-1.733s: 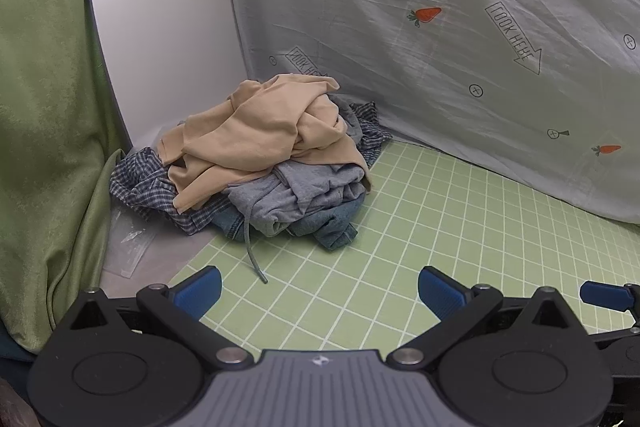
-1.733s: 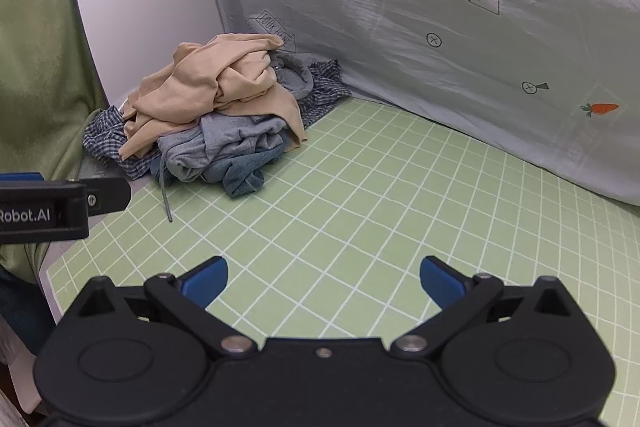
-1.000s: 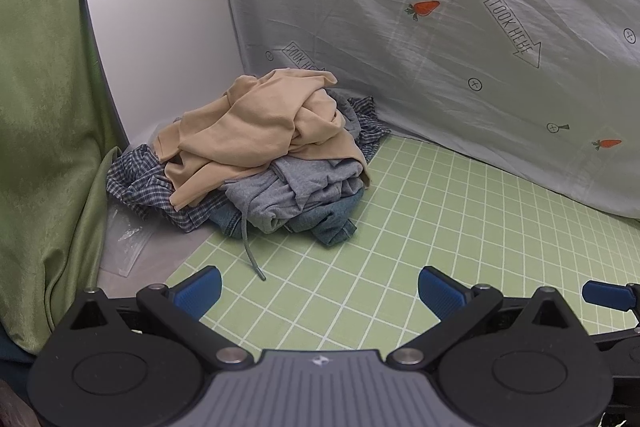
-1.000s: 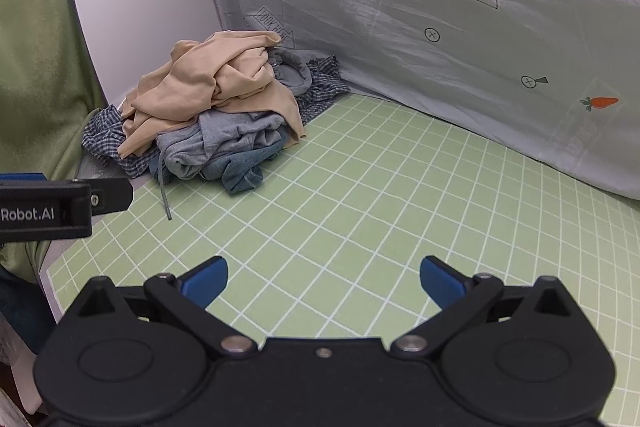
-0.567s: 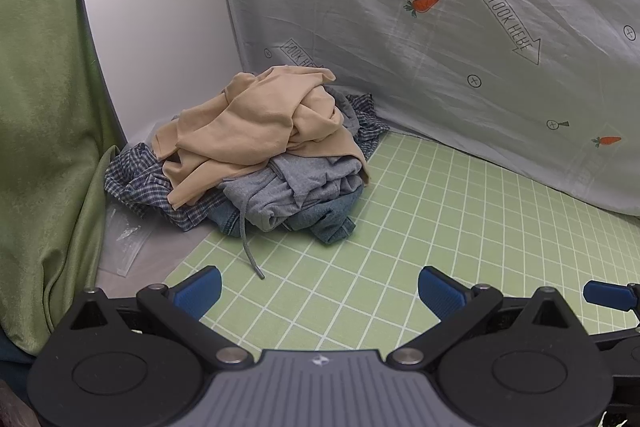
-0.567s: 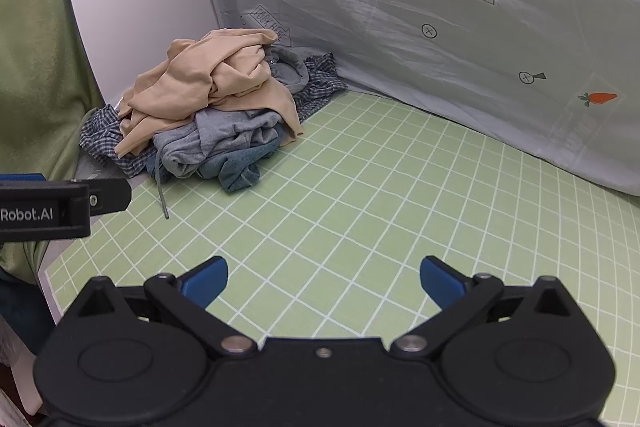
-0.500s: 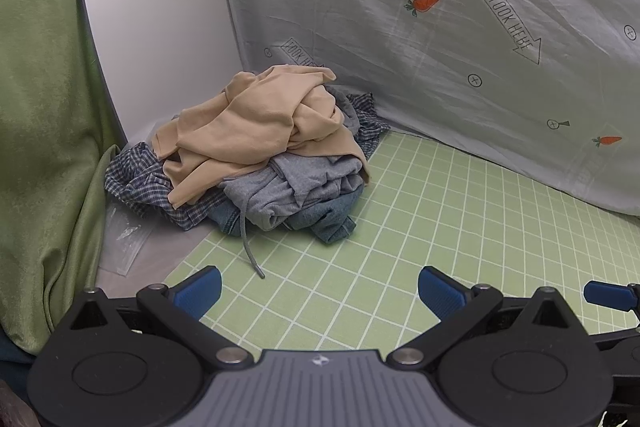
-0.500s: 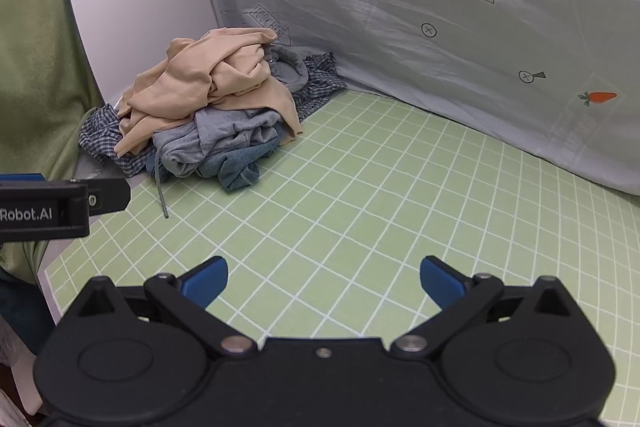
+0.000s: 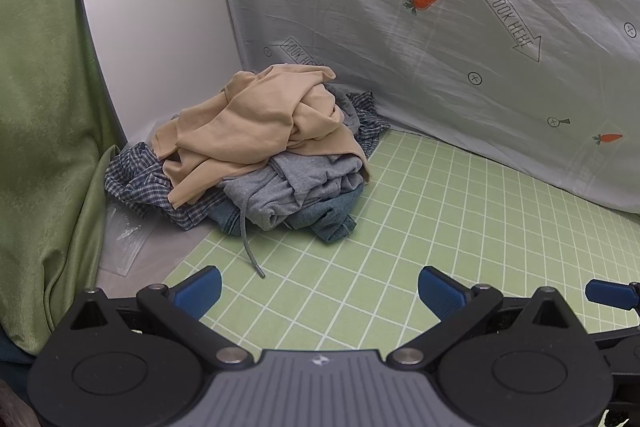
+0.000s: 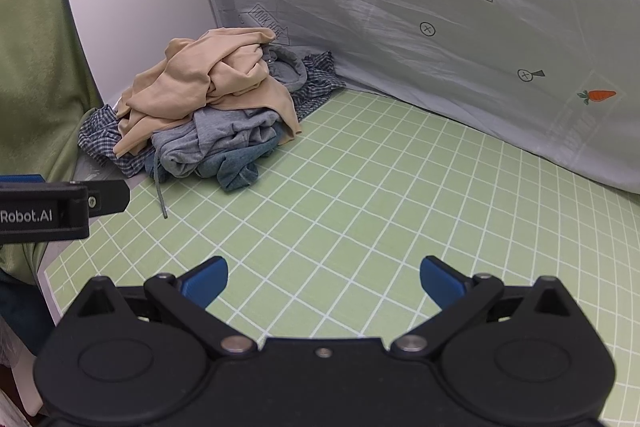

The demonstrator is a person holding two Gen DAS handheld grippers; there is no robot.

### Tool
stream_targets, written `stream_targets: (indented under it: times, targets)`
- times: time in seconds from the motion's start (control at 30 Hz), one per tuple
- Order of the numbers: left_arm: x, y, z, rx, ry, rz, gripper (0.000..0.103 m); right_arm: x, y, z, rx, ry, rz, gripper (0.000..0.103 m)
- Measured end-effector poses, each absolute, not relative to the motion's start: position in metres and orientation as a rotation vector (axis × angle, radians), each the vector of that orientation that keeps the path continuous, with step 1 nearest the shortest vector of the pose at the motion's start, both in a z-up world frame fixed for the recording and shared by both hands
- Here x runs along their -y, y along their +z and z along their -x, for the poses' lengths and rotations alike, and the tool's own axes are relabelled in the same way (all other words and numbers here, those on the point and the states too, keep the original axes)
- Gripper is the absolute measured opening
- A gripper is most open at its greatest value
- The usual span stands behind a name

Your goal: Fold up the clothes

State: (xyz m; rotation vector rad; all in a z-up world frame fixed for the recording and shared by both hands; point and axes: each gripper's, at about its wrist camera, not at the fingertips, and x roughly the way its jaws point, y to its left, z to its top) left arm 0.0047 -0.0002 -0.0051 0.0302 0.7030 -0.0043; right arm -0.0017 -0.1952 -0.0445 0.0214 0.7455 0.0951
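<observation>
Clothes (image 9: 264, 151) are lying in a heap at the far left corner of the green grid mat (image 9: 440, 227). Left gripper (image 9: 319, 289) and right gripper (image 10: 323, 279) are hovering spread and empty; pinching only the topmost beige garment (image 10: 200, 87) seems wise.

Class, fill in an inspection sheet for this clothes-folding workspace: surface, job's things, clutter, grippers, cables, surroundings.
Surface: green grid mat, bare in front of both grippers.
Job's things: unfolded pile at the far left corner; tan garment on top, grey hoodie, denim and checked shirt beneath.
Clutter: clear plastic bag beside the pile, off the mat.
Grippers: left gripper and right gripper open, empty, short of the pile.
Cables: nothing seen; only the hoodie's drawcord.
Surroundings: carrot-print sheet, white panel, green curtain.
</observation>
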Motion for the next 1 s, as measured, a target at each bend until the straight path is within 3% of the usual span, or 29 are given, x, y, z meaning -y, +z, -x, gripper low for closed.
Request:
stream_targets:
  times: [1.0]
  targets:
    - [0.007, -0.008, -0.048, -0.694, -0.048, -0.069, 0.103, 0.187, -0.041, -0.041, -0.729, 0.088, 0.011, 0.103]
